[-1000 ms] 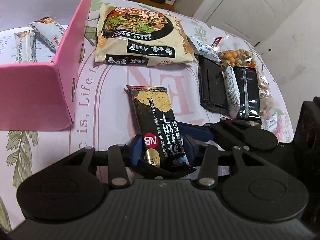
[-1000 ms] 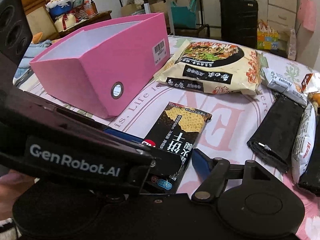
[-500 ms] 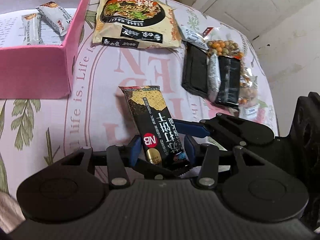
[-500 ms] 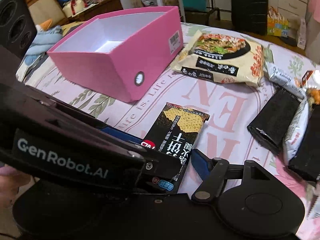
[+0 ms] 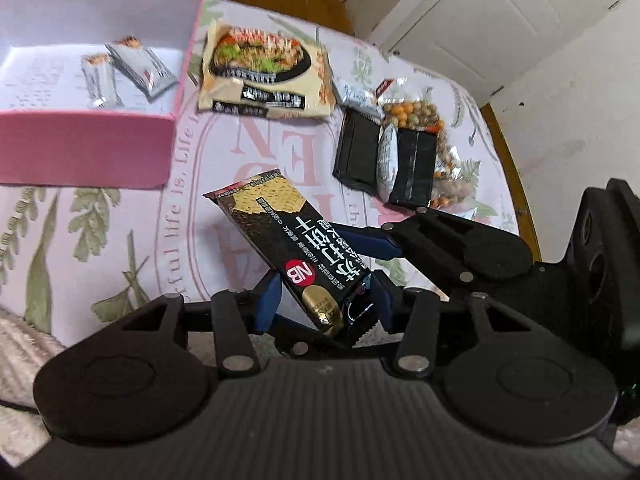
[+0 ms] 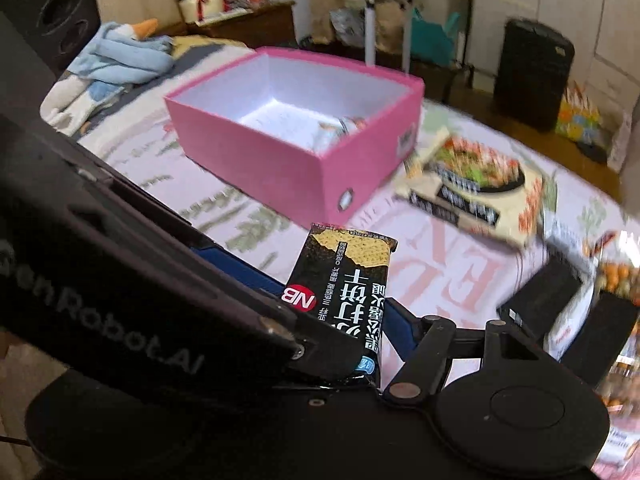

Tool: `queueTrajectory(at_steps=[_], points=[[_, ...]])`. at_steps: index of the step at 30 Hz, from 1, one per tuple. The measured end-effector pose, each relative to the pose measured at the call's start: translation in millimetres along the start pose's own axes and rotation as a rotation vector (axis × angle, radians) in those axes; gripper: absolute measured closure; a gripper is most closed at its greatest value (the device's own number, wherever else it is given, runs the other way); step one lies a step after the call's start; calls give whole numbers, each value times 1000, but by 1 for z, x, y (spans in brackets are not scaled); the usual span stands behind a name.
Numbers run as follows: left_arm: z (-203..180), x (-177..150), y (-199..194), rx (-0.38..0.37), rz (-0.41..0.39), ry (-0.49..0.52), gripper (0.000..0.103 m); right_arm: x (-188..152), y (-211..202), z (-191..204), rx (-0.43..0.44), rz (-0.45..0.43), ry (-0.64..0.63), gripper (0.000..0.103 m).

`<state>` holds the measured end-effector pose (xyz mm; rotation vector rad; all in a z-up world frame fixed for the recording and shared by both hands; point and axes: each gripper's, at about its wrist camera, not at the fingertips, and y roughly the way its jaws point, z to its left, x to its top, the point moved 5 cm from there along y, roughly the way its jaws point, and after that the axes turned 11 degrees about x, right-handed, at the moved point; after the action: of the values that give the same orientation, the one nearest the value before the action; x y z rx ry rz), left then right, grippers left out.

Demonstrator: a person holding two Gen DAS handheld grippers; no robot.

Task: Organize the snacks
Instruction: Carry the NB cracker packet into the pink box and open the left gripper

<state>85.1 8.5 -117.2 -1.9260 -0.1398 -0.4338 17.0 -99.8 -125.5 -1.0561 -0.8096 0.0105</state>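
A black cracker packet [image 5: 298, 242] with gold print is lifted off the table, tilted. My left gripper [image 5: 324, 300] is shut on its near end. My right gripper [image 6: 344, 320] is shut on the same packet [image 6: 344, 276] from the side; its blue finger [image 5: 368, 240] shows behind the packet in the left wrist view. The pink box [image 5: 84, 144] stands at the far left and holds two small white snack packs [image 5: 128, 70]. The box also shows in the right wrist view [image 6: 280, 172], ahead of the packet.
On the floral tablecloth [image 5: 120, 240] lie a large noodle bag [image 5: 266, 74], two black packets [image 5: 356, 150], a white pack and a bag of mixed nuts [image 5: 416, 114]. The table's right edge [image 5: 506, 160] is near a wall. A black suitcase [image 6: 532, 72] stands behind.
Both grippers have lifted the cracker packet higher above the table and tilted it. The pink box's inside has come into view from above.
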Motion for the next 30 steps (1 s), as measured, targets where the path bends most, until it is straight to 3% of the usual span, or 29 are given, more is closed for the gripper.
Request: queueTrajectory(at_steps=[10, 17, 19, 24, 30], points=[[12, 20, -57, 76, -155, 28, 56, 52, -13, 30, -25, -110, -153, 29], [58, 61, -71, 177, -240, 1, 56, 107, 24, 35, 22, -202, -180, 29], [78, 75, -69, 195, -257, -51, 56, 120, 41, 34, 29, -226, -191, 29], [129, 113, -42, 244, -227, -105, 56, 154, 97, 24, 68, -211, -223, 29], [179, 135, 3, 225, -114, -201, 56, 173, 159, 3, 153, -97, -200, 28]])
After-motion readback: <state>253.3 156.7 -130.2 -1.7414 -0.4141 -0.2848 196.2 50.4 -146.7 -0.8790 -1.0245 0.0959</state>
